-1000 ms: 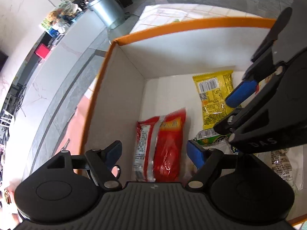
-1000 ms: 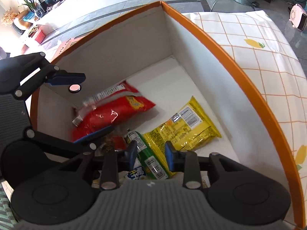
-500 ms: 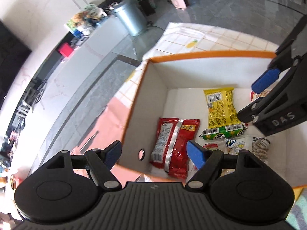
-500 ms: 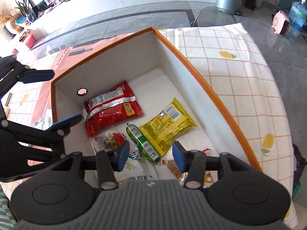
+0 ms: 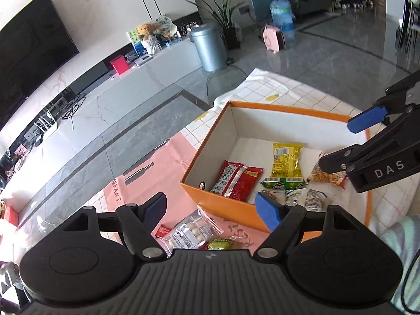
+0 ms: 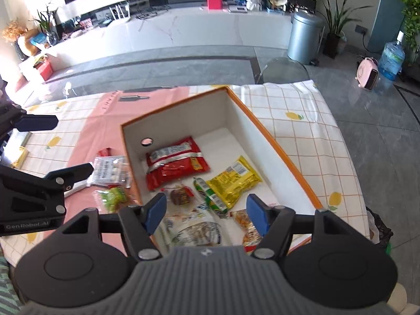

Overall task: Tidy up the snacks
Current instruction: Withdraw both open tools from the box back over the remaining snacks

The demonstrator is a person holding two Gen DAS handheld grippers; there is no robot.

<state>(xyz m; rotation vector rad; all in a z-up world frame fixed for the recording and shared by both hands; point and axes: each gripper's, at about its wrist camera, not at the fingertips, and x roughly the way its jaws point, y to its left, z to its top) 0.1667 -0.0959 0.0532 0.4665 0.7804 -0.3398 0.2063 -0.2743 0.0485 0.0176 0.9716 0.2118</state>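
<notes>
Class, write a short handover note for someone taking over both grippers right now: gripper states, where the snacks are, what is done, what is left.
Left gripper: open, empty, above the snacks outside the box.
Right gripper: open, empty, above the box's near end.
Orange box: holds the red packet, yellow packet, green sausage and several small packs.
Left on the tablecloth: clear candy bag, green candy, small red wrapper.

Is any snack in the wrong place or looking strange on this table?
Yes. A clear packet of white candies, a green snack packet and a small red packet lie on the tablecloth beside the orange box, outside it, while the other snacks are inside.
</notes>
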